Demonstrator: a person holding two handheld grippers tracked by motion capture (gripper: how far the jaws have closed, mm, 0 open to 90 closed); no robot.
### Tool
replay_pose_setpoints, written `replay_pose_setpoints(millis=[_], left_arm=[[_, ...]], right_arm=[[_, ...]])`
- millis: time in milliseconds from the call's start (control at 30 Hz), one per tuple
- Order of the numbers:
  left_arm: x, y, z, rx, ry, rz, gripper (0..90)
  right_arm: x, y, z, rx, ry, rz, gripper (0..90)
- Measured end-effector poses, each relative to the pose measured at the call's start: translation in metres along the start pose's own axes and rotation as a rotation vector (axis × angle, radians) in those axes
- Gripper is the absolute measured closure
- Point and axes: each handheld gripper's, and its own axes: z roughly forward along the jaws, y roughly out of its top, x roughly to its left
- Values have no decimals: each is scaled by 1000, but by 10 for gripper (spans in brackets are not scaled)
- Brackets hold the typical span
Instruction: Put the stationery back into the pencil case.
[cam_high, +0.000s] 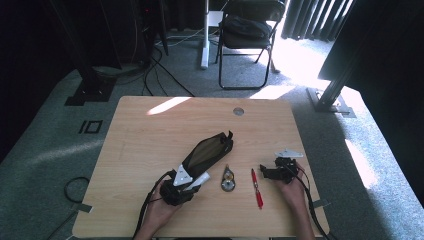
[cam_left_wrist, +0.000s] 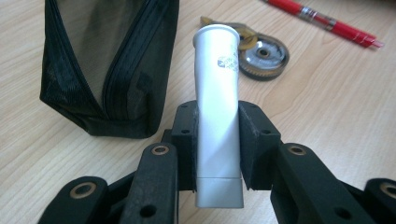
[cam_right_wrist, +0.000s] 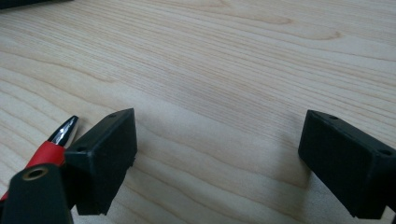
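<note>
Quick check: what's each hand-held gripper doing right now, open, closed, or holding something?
Left hand-held gripper: closed on the white tube, beside the black mesh pouch.
Right hand-held gripper: open, nothing between its jaws, red pen just outside one jaw.

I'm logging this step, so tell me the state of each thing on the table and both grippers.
Left gripper: shut on the white tube.
White tube: held between the pads, cap end toward the camera.
Right gripper: open, nothing between its pads.
Black mesh pouch: unzipped, lying on the table.
Red pen: lying flat, untouched.
Round metal piece: lying flat beside the pouch.
</note>
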Motion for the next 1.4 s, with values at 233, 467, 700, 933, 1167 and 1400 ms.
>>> replay_pose_setpoints(millis=[233,467,700,933,1167,1400], left_arm=[[-2,5,-6,-22,-8,8,707],[0,8,-12,-49,-5,8,707],[0,16,-21,-76,0,17,707],[1,24,-29,-106,2,21,707],[1,31,-32,-127,-7,23,707],[5,36,-36,-155,-23,11,707]], right_arm=[[0,0,0,0,0,0,113],[0,0,0,0,0,0,113],[0,0,0,0,0,0,113],[0,0,0,0,0,0,113],[0,0,0,0,0,0,113],[0,0,0,0,0,0,113]])
